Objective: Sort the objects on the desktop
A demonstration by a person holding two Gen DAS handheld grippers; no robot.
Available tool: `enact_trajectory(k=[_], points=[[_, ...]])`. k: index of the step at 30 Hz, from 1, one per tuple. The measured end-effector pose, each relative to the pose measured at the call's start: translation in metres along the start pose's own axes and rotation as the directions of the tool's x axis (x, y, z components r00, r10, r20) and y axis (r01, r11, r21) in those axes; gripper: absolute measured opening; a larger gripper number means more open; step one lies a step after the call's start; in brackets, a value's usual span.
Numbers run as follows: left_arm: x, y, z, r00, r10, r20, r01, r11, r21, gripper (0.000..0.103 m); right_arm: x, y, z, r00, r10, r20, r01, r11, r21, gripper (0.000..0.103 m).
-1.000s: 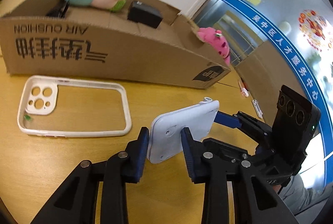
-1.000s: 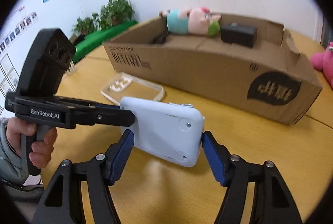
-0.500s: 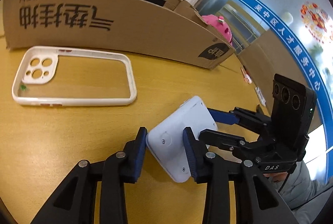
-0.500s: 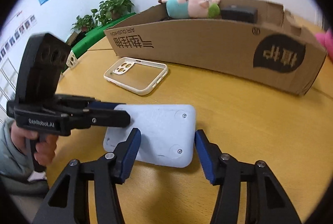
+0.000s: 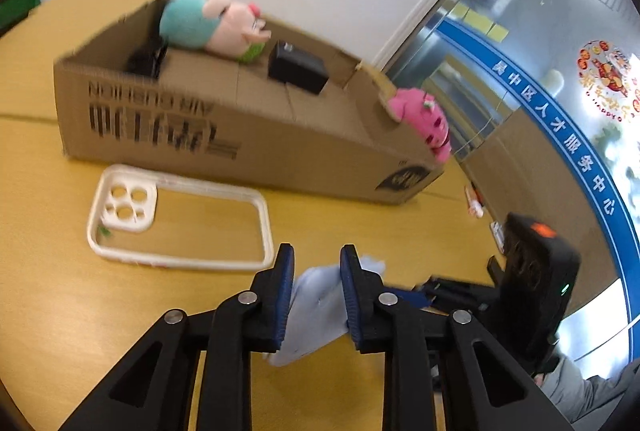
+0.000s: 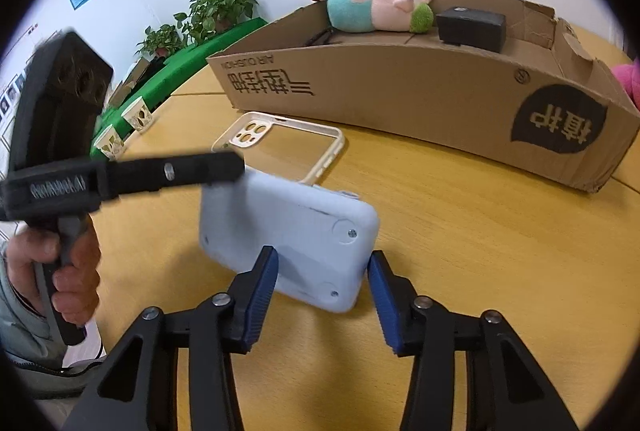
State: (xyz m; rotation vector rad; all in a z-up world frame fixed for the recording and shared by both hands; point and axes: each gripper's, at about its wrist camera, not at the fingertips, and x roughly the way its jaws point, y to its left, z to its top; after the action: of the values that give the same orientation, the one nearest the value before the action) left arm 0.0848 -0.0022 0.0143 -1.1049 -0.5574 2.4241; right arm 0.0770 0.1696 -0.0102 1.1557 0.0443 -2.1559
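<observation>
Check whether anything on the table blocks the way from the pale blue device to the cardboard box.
The phone case lies flat on the table between the pale blue device and the cardboard box. It is low; lifting over it looks feasible.

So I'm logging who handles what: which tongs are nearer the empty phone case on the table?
Left. The left tongs sit just beside the phone case, with the pale blue device between them; the right tongs are behind that device, farther off.

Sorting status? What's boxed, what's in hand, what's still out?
Done: pig plush and black box sit in the cardboard box. In hand: left gripper clamps the pale blue device; right gripper jaws have been closing around it. Left: phone case, pink plush.
</observation>
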Motion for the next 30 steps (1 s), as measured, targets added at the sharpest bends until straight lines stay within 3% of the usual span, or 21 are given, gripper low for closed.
enact_trajectory(k=[1,2,3,4,5,7,10,12,13,14,15,16,19,21,24,27,30], points=[[-0.004,-0.003,0.007,0.999,-0.052,0.002,0.051,0.999,0.005,0.000,0.001,0.004,0.001,1.000,0.018,0.003,-0.018,1.000,0.001,0.040],[0.000,-0.007,0.010,0.995,-0.100,-0.021,0.100,0.995,0.007,0.000,0.002,0.008,0.003,0.999,0.053,0.008,-0.053,0.999,-0.001,0.030],[0.004,-0.016,0.011,0.994,-0.104,-0.043,0.106,0.994,0.036,0.000,0.001,0.016,0.006,0.992,0.127,0.022,-0.126,0.992,-0.014,0.016],[0.011,-0.028,0.009,0.996,-0.060,-0.061,0.066,0.993,0.100,0.000,-0.002,0.029,0.010,0.985,0.169,0.039,-0.167,0.985,-0.039,0.005],[0.017,-0.034,0.007,0.996,-0.051,-0.078,0.061,0.990,0.130,0.000,-0.004,0.044,0.015,0.986,0.159,0.057,-0.154,0.984,-0.087,0.003],[0.020,-0.030,0.007,0.991,-0.098,-0.090,0.108,0.989,0.102,0.000,-0.002,0.063,0.022,0.993,0.106,0.055,-0.097,0.984,-0.148,0.003],[0.002,-0.014,0.010,0.995,-0.085,-0.046,0.088,0.994,0.064,0.000,0.008,0.054,0.016,0.998,0.065,-0.003,-0.065,0.993,-0.096,0.003],[-0.015,0.003,0.014,0.997,-0.073,-0.018,0.073,0.997,0.031,0.004,0.006,0.038,0.005,0.999,0.052,-0.015,-0.053,0.998,-0.046,0.012],[-0.024,0.013,0.017,0.998,-0.059,-0.006,0.059,0.998,0.015,0.015,0.004,0.028,0.000,0.999,0.048,-0.024,-0.049,0.999,-0.009,0.017],[-0.034,0.023,0.018,0.999,-0.036,0.008,0.036,0.999,-0.002,0.024,0.002,0.017,-0.003,0.998,0.047,-0.029,-0.046,0.998,0.036,0.028],[-0.042,0.032,0.019,1.000,-0.009,0.019,0.009,1.000,-0.019,0.045,0.000,0.008,-0.004,0.998,0.048,-0.026,-0.046,0.996,0.074,0.038],[-0.051,0.041,0.018,0.999,0.020,0.036,-0.019,0.999,-0.041,0.058,-0.003,0.001,-0.003,0.999,0.049,-0.020,-0.047,0.994,0.097,0.042],[-0.072,0.063,0.012,0.997,0.064,0.053,-0.060,0.996,-0.071,0.073,-0.010,0.003,0.011,0.999,0.051,0.011,-0.052,0.996,0.078,0.062],[-0.082,0.076,0.005,0.993,0.112,0.038,-0.109,0.991,-0.071,0.075,-0.008,0.011,0.020,0.997,0.078,0.023,-0.079,0.995,0.054,0.078],[-0.099,0.105,-0.007,0.983,0.185,-0.002,-0.185,0.979,-0.091,0.079,0.012,0.030,0.028,0.981,0.192,-0.027,-0.190,0.979,0.069,0.079],[-0.101,0.138,-0.023,0.963,0.257,-0.078,-0.265,0.957,-0.117,0.081,0.041,0.060,0.034,0.942,0.324,-0.091,-0.315,0.944,0.093,0.079],[-0.087,0.166,-0.040,0.936,0.295,-0.190,-0.323,0.937,-0.132,0.080,0.068,0.090,0.032,0.915,0.379,-0.141,-0.367,0.925,0.101,0.079]])
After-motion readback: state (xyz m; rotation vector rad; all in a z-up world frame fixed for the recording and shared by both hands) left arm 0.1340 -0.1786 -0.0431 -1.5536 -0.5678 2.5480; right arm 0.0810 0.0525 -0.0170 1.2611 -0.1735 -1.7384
